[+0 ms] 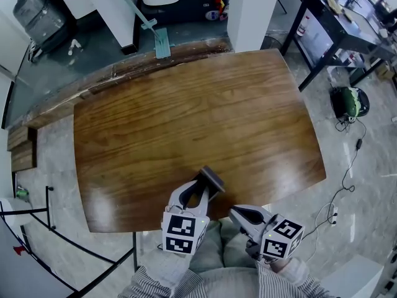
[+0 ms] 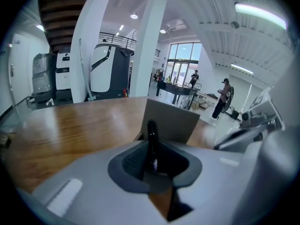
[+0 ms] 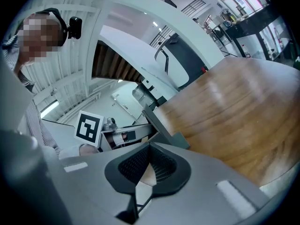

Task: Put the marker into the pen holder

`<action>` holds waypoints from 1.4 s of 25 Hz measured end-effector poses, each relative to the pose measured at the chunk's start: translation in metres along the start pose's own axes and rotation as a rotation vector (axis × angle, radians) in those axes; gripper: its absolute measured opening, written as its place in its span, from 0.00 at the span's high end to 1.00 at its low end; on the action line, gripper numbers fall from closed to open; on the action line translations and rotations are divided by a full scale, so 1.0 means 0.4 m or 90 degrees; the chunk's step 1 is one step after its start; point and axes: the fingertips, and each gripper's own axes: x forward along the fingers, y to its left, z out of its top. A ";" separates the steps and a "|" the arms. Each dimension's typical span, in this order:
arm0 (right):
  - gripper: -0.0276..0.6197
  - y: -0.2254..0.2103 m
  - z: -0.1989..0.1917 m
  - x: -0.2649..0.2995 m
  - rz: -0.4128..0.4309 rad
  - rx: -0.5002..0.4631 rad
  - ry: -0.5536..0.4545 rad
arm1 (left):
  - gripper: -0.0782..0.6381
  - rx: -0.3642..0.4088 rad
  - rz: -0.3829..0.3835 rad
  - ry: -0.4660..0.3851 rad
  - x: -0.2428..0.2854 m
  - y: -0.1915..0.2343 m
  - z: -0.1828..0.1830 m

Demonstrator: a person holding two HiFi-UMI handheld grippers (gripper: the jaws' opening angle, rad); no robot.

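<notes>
Left gripper [image 2: 152, 157] clamped on a black marker [image 2: 151, 136] standing upright, just before the grey pen holder [image 2: 171, 119] by the table's [image 1: 186, 104] near edge, right gripper [image 3: 150, 159] closed on nothing, off that edge.

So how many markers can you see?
1. The black marker stands upright, held by the left gripper, just in front of the pen holder. More could be hidden inside it.
</notes>
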 end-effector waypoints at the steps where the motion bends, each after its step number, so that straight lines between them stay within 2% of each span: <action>1: 0.96 0.001 0.001 0.000 0.001 0.000 -0.002 | 0.80 -0.005 -0.002 -0.004 -0.001 0.002 0.002; 6: 0.96 0.011 0.003 -0.005 0.006 0.004 -0.010 | 0.76 -0.012 -0.010 -0.012 -0.005 0.000 0.007; 11: 0.96 0.022 0.007 -0.013 0.009 -0.006 -0.011 | 0.73 -0.016 0.005 -0.027 -0.020 0.014 0.018; 16: 0.96 0.049 0.024 -0.020 0.018 -0.030 -0.015 | 0.73 -0.044 0.007 -0.060 -0.058 0.017 0.033; 23: 0.96 0.102 0.051 -0.028 0.035 -0.078 -0.017 | 0.77 -0.075 -0.008 -0.076 -0.128 -0.030 0.019; 29: 0.96 0.146 0.071 -0.021 0.036 -0.123 -0.014 | 0.83 -0.159 -0.058 -0.111 -0.188 -0.065 0.015; 32: 0.96 0.170 0.072 -0.017 0.047 -0.141 -0.004 | 0.87 -0.177 -0.070 -0.120 -0.218 -0.084 0.012; 35: 0.96 0.190 0.062 -0.017 0.058 -0.153 0.009 | 0.88 -0.193 -0.087 -0.133 -0.248 -0.110 0.007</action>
